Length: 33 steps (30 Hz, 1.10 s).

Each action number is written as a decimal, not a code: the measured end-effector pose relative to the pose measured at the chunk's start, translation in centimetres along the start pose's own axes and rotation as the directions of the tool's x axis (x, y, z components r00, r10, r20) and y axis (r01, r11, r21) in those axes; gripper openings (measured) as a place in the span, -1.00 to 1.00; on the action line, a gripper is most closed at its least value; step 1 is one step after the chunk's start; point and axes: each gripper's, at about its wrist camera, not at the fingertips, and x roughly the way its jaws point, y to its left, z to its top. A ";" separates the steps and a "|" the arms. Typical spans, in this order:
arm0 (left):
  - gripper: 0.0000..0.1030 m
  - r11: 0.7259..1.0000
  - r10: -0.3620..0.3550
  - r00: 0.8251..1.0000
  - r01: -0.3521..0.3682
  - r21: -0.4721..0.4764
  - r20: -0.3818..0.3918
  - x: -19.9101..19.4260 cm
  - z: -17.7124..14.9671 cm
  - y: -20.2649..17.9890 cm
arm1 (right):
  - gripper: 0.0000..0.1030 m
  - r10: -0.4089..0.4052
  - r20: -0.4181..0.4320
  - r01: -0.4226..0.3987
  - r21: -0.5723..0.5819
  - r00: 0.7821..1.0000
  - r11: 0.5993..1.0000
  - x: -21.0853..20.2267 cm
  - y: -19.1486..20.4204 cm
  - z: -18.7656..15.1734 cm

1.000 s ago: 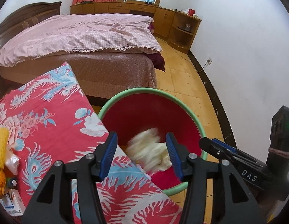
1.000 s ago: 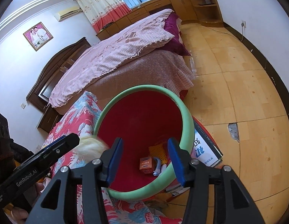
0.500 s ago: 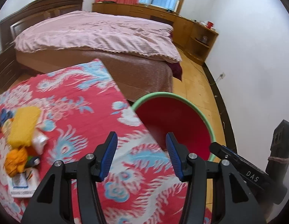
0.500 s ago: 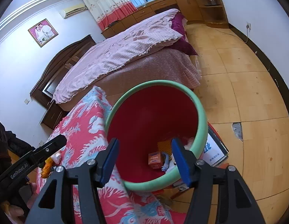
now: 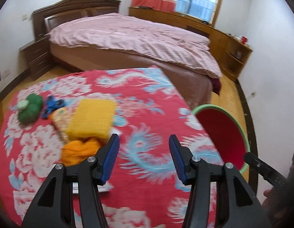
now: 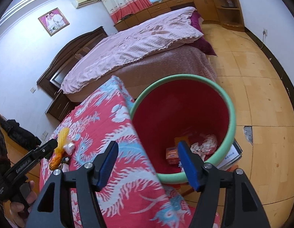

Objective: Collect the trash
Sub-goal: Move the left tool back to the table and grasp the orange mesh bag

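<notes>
A cluster of trash is seen on the left of the red floral table. The left gripper is held apart, empty, over bare cloth. The right gripper is spread empty across the table edge and the red bin, where crumpled paper lies.

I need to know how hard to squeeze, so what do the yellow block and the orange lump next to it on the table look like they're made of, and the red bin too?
Yellow block: probably foam sponge, matte with a faint grid texture, though blurred. Orange lump: looks like soft crumpled cloth or mesh, folds visible; unclear which. Red bin: likely rigid plastic, smooth red wall under a pale green rim.
</notes>
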 end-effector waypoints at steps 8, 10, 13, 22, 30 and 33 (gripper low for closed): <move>0.05 0.992 0.075 0.997 -0.077 -0.102 -0.024 0.6 -0.3 6.0 | 0.32 0.007 -0.048 -0.008 -0.028 0.999 1.000 1.6 2.4 -1.1; 0.05 0.988 0.089 0.995 -0.092 -0.124 -0.034 0.8 -0.4 7.1 | 0.33 0.005 -0.063 -0.007 -0.035 0.998 0.999 2.1 2.8 -1.4; 0.05 0.981 0.097 0.993 -0.106 -0.162 -0.063 1.5 -1.0 8.6 | 0.33 0.005 -0.083 -0.009 -0.041 0.997 0.999 2.9 3.4 -1.7; 0.05 0.965 0.050 0.993 -0.075 -0.250 -0.104 3.2 -2.4 11.1 | 0.33 0.002 -0.114 -0.010 -0.070 0.993 0.997 4.2 5.0 -2.1; -0.44 0.940 -0.078 0.994 0.049 -0.339 -0.072 2.8 -2.8 12.1 | 0.33 0.009 -0.133 -0.022 -0.098 0.991 0.995 4.6 6.2 -2.5; -0.58 0.938 -0.086 0.995 0.062 -0.341 -0.054 2.0 -2.8 12.3 | 0.33 0.014 -0.133 -0.029 -0.114 0.991 0.993 4.5 6.7 -2.6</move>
